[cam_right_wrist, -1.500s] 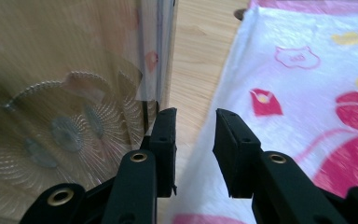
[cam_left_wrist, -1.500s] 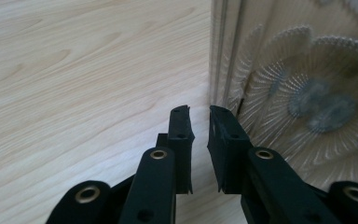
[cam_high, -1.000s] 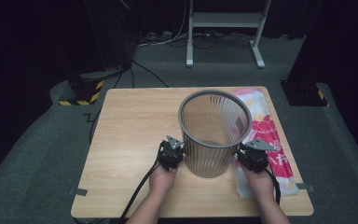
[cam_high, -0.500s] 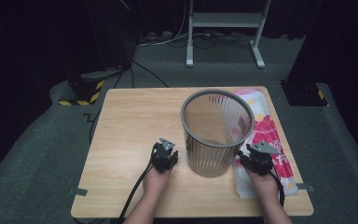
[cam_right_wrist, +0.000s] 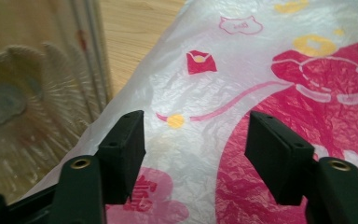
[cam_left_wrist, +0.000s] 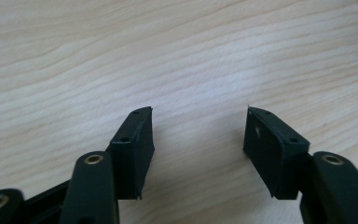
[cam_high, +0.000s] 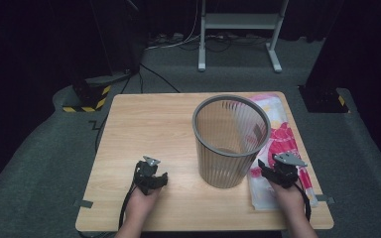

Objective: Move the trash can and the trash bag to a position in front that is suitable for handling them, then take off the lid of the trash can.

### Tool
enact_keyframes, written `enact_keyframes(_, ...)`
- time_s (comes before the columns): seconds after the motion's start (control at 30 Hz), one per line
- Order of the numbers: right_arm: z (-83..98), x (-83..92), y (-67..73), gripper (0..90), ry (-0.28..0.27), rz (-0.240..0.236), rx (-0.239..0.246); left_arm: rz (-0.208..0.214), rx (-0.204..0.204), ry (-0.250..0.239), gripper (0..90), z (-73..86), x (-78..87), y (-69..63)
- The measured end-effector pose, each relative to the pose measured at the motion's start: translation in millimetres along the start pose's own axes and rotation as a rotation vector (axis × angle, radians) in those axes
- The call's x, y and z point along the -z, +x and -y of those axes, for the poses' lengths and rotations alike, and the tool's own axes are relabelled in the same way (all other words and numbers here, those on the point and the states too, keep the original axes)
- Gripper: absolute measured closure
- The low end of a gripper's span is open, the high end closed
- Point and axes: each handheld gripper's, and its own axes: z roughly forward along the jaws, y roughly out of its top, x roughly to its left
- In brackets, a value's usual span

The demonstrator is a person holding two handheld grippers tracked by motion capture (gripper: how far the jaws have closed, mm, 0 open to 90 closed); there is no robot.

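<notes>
A grey mesh waste basket stands upright on the wooden table, right of centre. A white and pink printed plastic bag lies flat along the table's right side, beside the basket and partly behind it. My left gripper sits left of the basket, apart from it. Its jaws have just been opening and stand open over bare wood with nothing between them. My right gripper is right of the basket, low over the bag. Its jaws have also just been opening and stand open above the bag, with the basket wall to their left.
The near table edge runs just behind both hands. On the floor beyond the table are a metal stand, a yellow-and-black striped base at the left and loose cables. A cable trails from the left gripper.
Both grippers have drawn away from the basket's lower sides and their jaws have opened. The left went well off to the left, the right slightly right and down. The basket shifted slightly right.
</notes>
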Motion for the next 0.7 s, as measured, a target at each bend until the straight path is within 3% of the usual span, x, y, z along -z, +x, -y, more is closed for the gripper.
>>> enact_keyframes(0.2,0.9,-6.4,-0.5,27.4,0.042,0.018,-0.032,-0.012,0.028,0.057,27.7,-1.9,1.0,7.9)
enact_keyframes(0.27,-0.6,-7.6,-2.4,23.8,0.058,0.004,-0.069,-0.015,0.032,0.063,27.4,-2.1,1.3,9.5)
enact_keyframes(0.37,-1.1,-5.2,-3.6,23.5,0.053,0.013,-0.077,-0.017,0.035,0.092,27.2,-5.7,0.9,9.5)
enact_keyframes(0.4,-1.1,-5.1,-4.4,23.5,0.052,0.015,-0.072,-0.020,0.032,0.126,27.1,-10.3,0.2,10.0)
enact_keyframes(0.47,-0.9,-5.0,-5.3,23.5,0.052,0.017,-0.069,-0.019,0.035,0.141,26.8,-12.1,-0.1,9.8)
enact_keyframes(0.53,-0.5,-3.6,-7.3,23.4,0.060,0.018,-0.095,-0.019,0.037,0.186,26.7,-18.0,-1.5,9.9)
enact_keyframes(0.63,0.6,-3.5,-7.7,23.5,0.062,0.016,-0.084,-0.020,0.041,0.214,26.3,-21.8,-2.4,10.3)
enact_keyframes(0.7,1.9,-4.1,-6.0,23.5,0.067,0.015,-0.078,-0.016,0.051,0.265,25.6,-28.3,-4.9,9.9)
